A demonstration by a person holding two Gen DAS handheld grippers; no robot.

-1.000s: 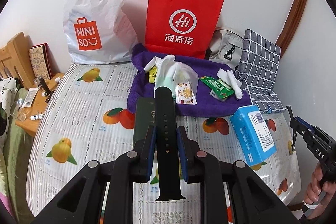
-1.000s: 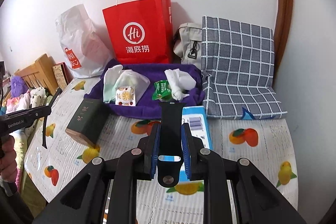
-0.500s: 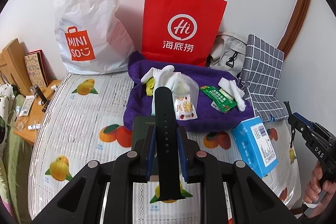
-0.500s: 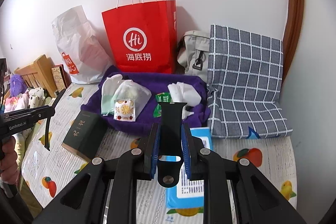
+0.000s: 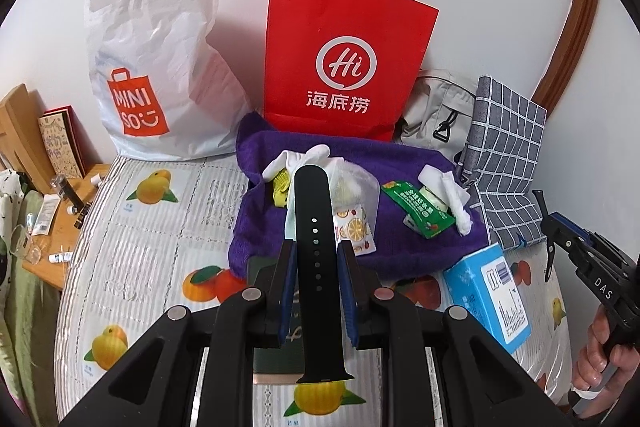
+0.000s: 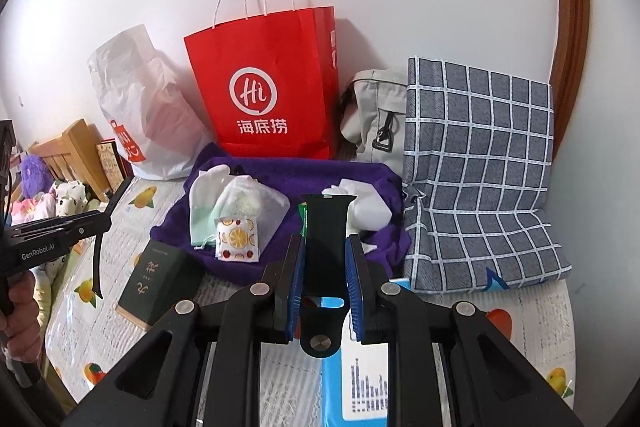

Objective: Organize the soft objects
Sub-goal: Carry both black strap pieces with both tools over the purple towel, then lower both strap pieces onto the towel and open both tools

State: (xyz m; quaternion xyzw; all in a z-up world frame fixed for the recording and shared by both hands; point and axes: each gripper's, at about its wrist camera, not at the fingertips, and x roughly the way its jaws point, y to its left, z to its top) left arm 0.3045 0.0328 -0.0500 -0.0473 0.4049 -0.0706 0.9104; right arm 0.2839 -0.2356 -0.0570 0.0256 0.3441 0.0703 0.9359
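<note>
Fruit-print bed (image 5: 160, 227) — each gripper (image 5: 316, 259) (image 6: 324, 267) clamps a black strap (image 5: 316, 247) (image 6: 326, 239).

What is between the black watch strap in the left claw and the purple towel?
Nothing visible blocks it. The long black rubber watch strap, clamped in the left claw, points over a dark green box lying flat before the fuzzy purple towel.

Open fruit-printed mattress cover (image 5: 168, 227) lies free on the left; ahead, the heaped purple towel (image 5: 400, 247), dark green box (image 6: 156, 283) and blue carton (image 5: 488, 295) crowd the middle, with the tall red paper bag (image 5: 344, 59) and white plastic bag (image 5: 156, 59) walling the back
</note>
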